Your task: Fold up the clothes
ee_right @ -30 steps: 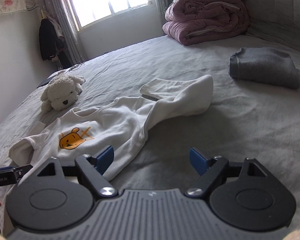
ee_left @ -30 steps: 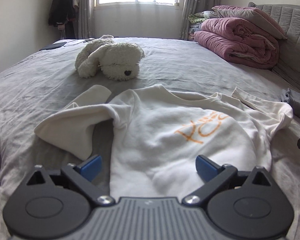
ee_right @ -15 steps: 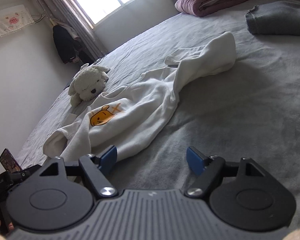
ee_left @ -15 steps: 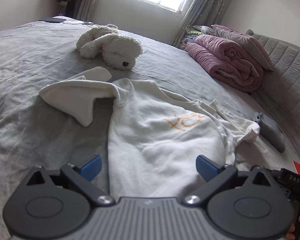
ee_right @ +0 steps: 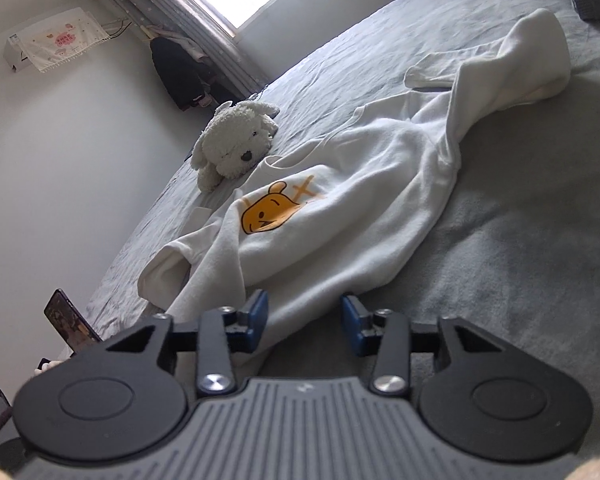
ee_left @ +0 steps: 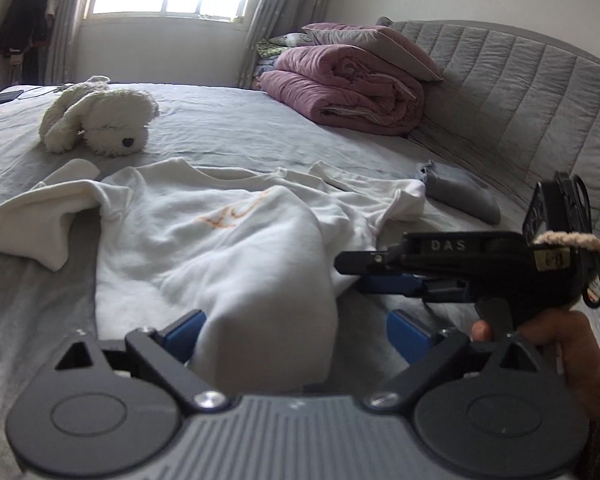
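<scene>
A white sweatshirt with an orange bear print lies spread on the grey bed, both sleeves bent inward. My left gripper is at its near hem. Its jaws are wide and closing a little, and a raised bulge of hem sits between them, clear of the right pad. My right gripper is at the other hem corner, its jaws closing. White cloth lies between them against the left pad, with a gap to the right pad. In the left wrist view a hand holds the right gripper low beside the hem.
A white plush dog lies beyond the collar. Folded pink quilts are stacked by the quilted headboard. A folded grey garment lies past the far sleeve. A phone stands at the bed's edge.
Both grippers have come down to the sweatshirt's hem. The right jaws have narrowed a lot. The hem now bulges up between the left fingers, and the right gripper has come into the left view.
</scene>
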The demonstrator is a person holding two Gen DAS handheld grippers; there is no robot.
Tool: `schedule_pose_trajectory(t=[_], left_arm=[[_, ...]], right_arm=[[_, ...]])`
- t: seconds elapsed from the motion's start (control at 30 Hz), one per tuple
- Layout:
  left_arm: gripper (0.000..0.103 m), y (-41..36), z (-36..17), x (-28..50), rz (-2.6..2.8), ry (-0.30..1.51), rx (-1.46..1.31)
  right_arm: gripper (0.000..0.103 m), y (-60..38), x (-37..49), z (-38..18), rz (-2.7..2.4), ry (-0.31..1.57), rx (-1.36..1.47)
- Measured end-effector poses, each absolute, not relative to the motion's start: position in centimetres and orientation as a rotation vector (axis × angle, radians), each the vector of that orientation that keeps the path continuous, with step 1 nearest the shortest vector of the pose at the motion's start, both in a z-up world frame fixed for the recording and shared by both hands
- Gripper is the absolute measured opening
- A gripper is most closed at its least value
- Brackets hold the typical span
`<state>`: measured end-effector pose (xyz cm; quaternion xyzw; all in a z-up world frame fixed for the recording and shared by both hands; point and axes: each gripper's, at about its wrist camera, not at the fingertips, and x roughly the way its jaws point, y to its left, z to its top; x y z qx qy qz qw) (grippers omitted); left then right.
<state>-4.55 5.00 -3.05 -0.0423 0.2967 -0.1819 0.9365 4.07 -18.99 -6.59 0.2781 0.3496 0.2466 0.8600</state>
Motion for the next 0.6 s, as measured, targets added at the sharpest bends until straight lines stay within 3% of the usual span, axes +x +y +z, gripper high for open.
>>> schedule_pose_trajectory(t=[0.03,0.07,0.17,0.23,0.3,0.6], left_arm=[[0.091,4.7,-3.1,-4.6,-0.363,0.6,-0.067],[0.088,4.5,-3.2,-4.7,-0.353,0.595,-0.052],[0.064,5.1,-3.1,-4.5,-0.307,0.6,-0.068],[0.036,5.9,-3.0,-4.1,-0.285,0.622,-0.111],[0.019,6.7,-2.8,-3.8,-0.273,0.639,-0.156],[0.013,8.8,-1.6,-3.4,-0.262,0.615,-0.227]], right_arm=[[0.014,-19.0,4.1,-6.7,0.521,0.742,0.593],[0.013,-19.0,4.1,-6.7,0.524,0.749,0.602],[0.007,-19.5,3.5,-6.0,0.519,0.726,0.596],[0.006,-19.8,3.2,-5.0,0.517,0.699,0.582],[0.006,-19.9,3.0,-4.0,0.521,0.674,0.563],[0.001,-20.9,2.4,-1.2,0.486,0.581,0.479]])
